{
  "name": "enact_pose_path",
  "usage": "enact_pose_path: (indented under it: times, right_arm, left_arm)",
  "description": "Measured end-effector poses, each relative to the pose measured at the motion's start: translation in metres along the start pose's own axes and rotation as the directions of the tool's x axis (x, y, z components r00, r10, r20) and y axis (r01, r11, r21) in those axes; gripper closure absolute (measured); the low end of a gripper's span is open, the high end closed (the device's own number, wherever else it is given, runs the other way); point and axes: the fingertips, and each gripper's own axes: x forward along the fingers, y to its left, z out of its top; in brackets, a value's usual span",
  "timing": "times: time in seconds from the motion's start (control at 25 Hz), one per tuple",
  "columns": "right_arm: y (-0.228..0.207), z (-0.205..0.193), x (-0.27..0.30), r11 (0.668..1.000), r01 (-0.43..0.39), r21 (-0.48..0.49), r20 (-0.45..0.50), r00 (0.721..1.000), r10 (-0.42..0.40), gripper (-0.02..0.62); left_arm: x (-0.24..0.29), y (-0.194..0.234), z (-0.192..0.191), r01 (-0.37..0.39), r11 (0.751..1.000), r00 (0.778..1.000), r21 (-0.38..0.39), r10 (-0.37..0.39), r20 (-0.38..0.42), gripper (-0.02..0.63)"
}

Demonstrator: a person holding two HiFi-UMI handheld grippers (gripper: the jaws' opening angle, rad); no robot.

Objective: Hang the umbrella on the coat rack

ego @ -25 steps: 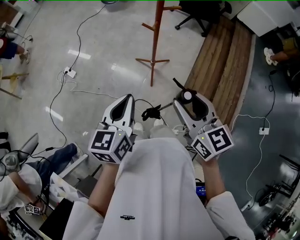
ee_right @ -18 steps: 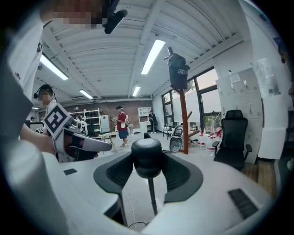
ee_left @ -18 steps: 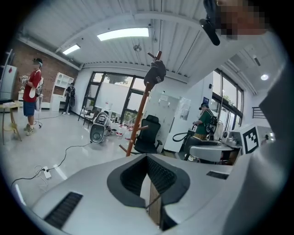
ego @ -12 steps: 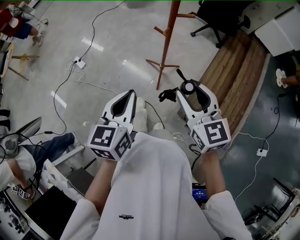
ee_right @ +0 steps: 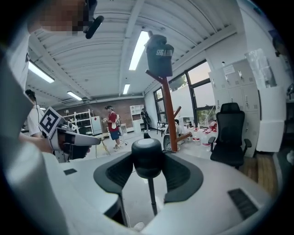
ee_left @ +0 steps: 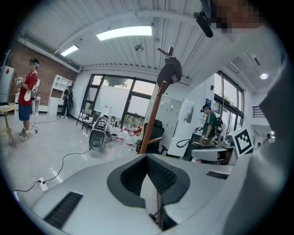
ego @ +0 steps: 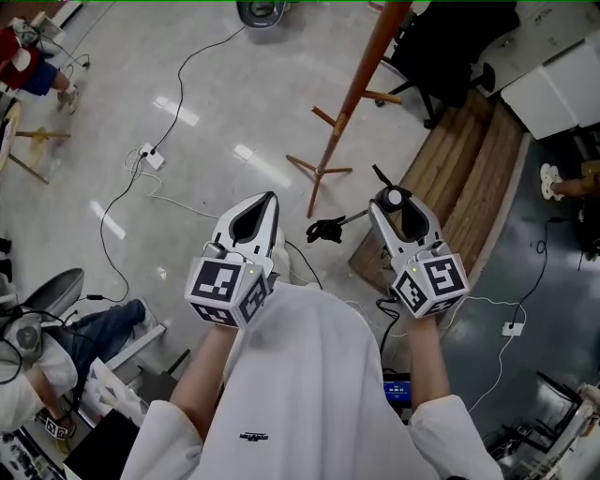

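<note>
My right gripper (ego: 391,195) is shut on the umbrella's round black handle knob (ee_right: 147,161). The thin shaft (ee_right: 151,197) drops below the jaws, and a black bundle of the umbrella (ego: 326,228) hangs out to the left of that gripper. The wooden coat rack (ego: 349,94) stands ahead, its feet (ego: 319,172) on the floor just past both grippers. A dark cap (ee_right: 160,54) sits on the rack's top. My left gripper (ego: 271,197) is level with the right one, its tips together and nothing between them. The rack pole (ee_left: 149,121) rises right behind its jaws.
A black office chair (ego: 448,37) stands behind the rack. A wooden platform (ego: 459,183) runs along the right. Cables and a power strip (ego: 144,150) lie on the floor at the left, with a fan (ego: 262,11) further back. People stand and sit at the left edge (ego: 28,66).
Both grippers have moved forward toward the coat rack, which now stands closer and larger ahead. The umbrella has stayed in the right gripper, and the left jaws are unchanged.
</note>
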Motion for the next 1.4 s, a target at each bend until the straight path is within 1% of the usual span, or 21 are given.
enact_pose_path:
  times: [0.24, 0.4, 0.56, 0.72, 0.88, 1.0, 1.08, 1.2, 1.32, 1.4]
  right_arm:
    - [0.012, 0.005, 0.043, 0.999, 0.01, 0.034, -0.02, 1.0, -0.009, 0.391]
    - [0.013, 0.001, 0.067, 0.998, 0.02, 0.056, -0.048, 0.999, -0.017, 0.391]
    - [0.012, 0.003, 0.087, 0.999, 0.008, 0.042, -0.063, 0.998, -0.006, 0.391]
    - [0.012, -0.001, 0.11, 0.999, -0.029, 0.016, -0.071, 0.997, 0.03, 0.391]
    - [0.008, -0.007, 0.124, 0.998, -0.065, -0.001, -0.08, 0.995, 0.064, 0.391]
    - [0.007, -0.009, 0.137, 0.997, -0.08, -0.018, -0.087, 0.993, 0.078, 0.391]
    - [0.007, -0.014, 0.141, 0.996, -0.082, -0.028, -0.093, 0.993, 0.079, 0.391]
    - [0.003, -0.027, 0.147, 0.997, -0.071, -0.02, -0.107, 0.992, 0.069, 0.391]
    - [-0.007, -0.046, 0.153, 0.999, -0.049, -0.012, -0.132, 0.99, 0.047, 0.391]
    - [-0.011, -0.059, 0.157, 0.999, -0.04, -0.008, -0.152, 0.988, 0.038, 0.391]
  left_arm:
    - [0.028, 0.043, 0.025, 0.094, 0.995, 0.995, 0.027, -0.094, -0.021, 0.594]
    - [0.046, 0.073, 0.035, 0.119, 0.993, 0.993, 0.017, -0.119, -0.029, 0.594]
    - [0.066, 0.082, 0.038, 0.138, 0.99, 0.989, 0.009, -0.137, -0.052, 0.594]
    - [0.083, 0.086, 0.032, 0.133, 0.991, 0.989, -0.007, -0.133, -0.066, 0.594]
    - [0.096, 0.081, 0.021, 0.148, 0.989, 0.984, -0.014, -0.149, -0.092, 0.594]
    - [0.109, 0.084, 0.02, 0.154, 0.988, 0.983, -0.014, -0.155, -0.099, 0.594]
    - [0.118, 0.086, 0.017, 0.157, 0.987, 0.982, -0.023, -0.159, -0.103, 0.594]
    - [0.127, 0.088, 0.01, 0.162, 0.987, 0.98, -0.01, -0.162, -0.118, 0.594]
    - [0.137, 0.088, -0.005, 0.175, 0.985, 0.972, -0.005, -0.174, -0.156, 0.594]
    - [0.143, 0.088, -0.015, 0.182, 0.983, 0.97, -0.014, -0.182, -0.163, 0.594]
